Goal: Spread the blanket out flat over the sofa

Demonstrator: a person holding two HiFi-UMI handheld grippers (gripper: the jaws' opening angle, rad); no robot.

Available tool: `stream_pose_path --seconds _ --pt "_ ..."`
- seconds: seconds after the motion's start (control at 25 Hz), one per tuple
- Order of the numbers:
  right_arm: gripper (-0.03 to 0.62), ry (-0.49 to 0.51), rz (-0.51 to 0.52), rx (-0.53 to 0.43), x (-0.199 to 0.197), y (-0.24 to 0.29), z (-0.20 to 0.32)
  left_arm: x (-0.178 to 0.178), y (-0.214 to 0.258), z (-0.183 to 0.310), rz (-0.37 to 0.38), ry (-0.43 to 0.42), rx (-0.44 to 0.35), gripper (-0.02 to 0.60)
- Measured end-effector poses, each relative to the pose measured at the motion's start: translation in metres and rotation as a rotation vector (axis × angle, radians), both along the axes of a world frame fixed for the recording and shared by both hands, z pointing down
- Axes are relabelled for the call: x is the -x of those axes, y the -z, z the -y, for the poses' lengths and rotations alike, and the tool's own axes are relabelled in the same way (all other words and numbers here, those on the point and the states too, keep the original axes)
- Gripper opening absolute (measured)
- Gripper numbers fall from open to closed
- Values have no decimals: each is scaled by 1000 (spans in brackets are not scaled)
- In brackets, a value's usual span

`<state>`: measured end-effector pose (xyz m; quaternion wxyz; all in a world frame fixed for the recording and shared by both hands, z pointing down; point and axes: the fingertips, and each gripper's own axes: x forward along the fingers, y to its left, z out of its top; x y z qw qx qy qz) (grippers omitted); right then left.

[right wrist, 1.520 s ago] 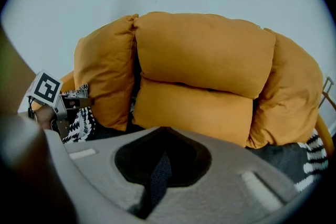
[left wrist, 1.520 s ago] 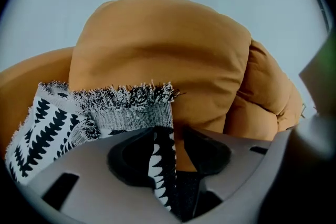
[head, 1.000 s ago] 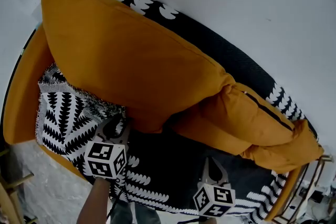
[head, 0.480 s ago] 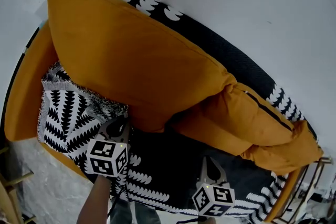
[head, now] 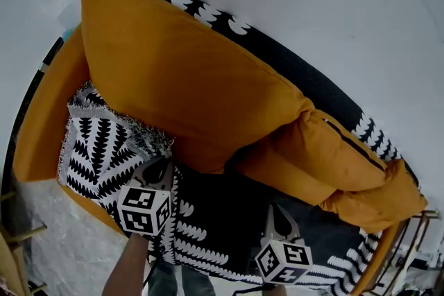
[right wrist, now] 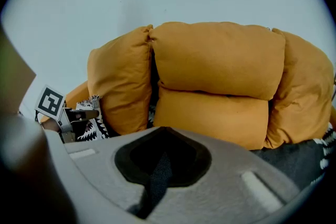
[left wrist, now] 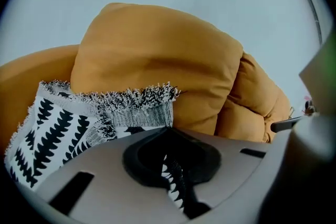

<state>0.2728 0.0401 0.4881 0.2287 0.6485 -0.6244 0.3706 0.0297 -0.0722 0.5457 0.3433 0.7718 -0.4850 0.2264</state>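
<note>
Broadly, the orange sofa fills the head view. The black-and-white blanket lies across its seat, bunched at the left end, with its edge also showing behind the back cushions. Both grippers slant downward at the seat's front edge, well apart. The left gripper, on a bare forearm, has just been closing and pinches a patterned fold. The right gripper is clamped on a dark fold.
</note>
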Motion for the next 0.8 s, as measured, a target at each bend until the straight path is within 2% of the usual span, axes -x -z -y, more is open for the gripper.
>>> stream_pose_path --seconds 0.12,0.32,0.8 --pt "5 5 29 29 14 11 -8 14 16 -14 32 3 40 17" --pt "5 21 18 -49 24 9 8 27 23 -6 32 27 -32 15" --pt "5 52 38 -72 68 41 -1 70 78 -31 54 72 -70 15"
